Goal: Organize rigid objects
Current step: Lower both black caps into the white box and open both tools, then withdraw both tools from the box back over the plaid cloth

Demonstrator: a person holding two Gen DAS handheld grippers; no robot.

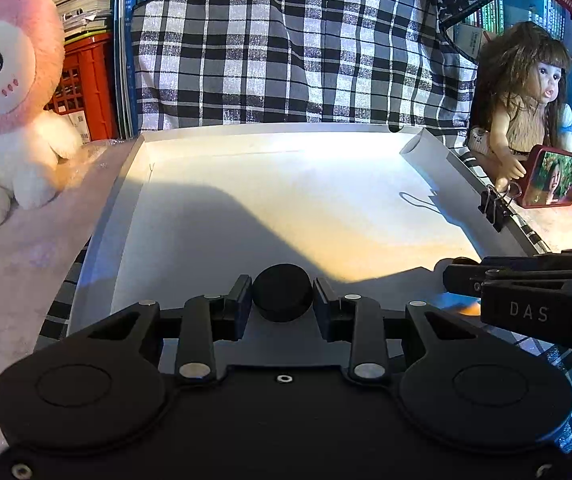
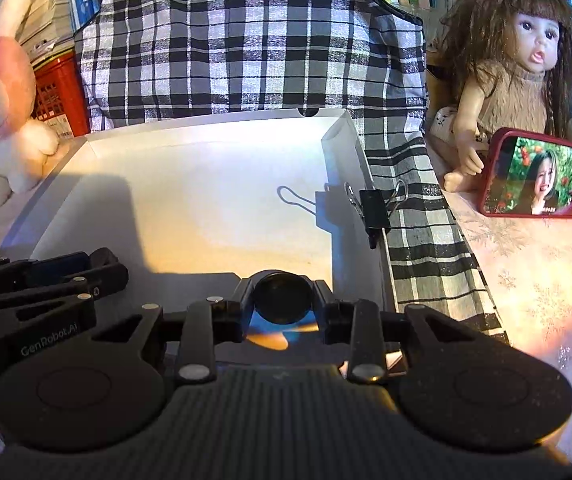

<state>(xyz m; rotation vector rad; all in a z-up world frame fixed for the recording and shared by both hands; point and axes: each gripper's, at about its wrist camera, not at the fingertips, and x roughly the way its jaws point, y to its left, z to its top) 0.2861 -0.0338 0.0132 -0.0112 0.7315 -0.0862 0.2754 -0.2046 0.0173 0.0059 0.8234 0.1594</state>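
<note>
Both tools are low over the white cardboard tray (image 1: 246, 184) now, side by side at its near edge. The left hand-held gripper (image 1: 282, 298) has a black round disc (image 1: 282, 296), puck-like, sitting between its fingers (image 1: 238, 300), which look closed in against the disc's sides, though a sliver of gap on the right makes it hard to say the pads are truly pressing. Over in the right wrist view, the right hand-held gripper (image 2: 283, 298) carries a second dark disc (image 2: 283, 298), tilted so its flat face looks back at the camera, and the fingers (image 2: 246, 296) hug its rim on both sides, a clamp by the look of it. Each disc sits just above or on the tray floor near the front wall; I cannot tell whether either one touches down. Taking them by the rim makes sense: the flat faces stay free to land flush on the cardboard. A black binder clip (image 2: 373, 208) bites the tray's right wall, likely there to hold that folded corner stiff while pieces go in. My read: this is the set-down step, two discs going in together, with most of the tray floor bare beyond them. The pink plush rabbit (image 1: 2, 92), the doll (image 2: 513, 64) and the red-cased phone (image 2: 541, 176) stand well clear on the counter (image 2: 525, 280).
</note>
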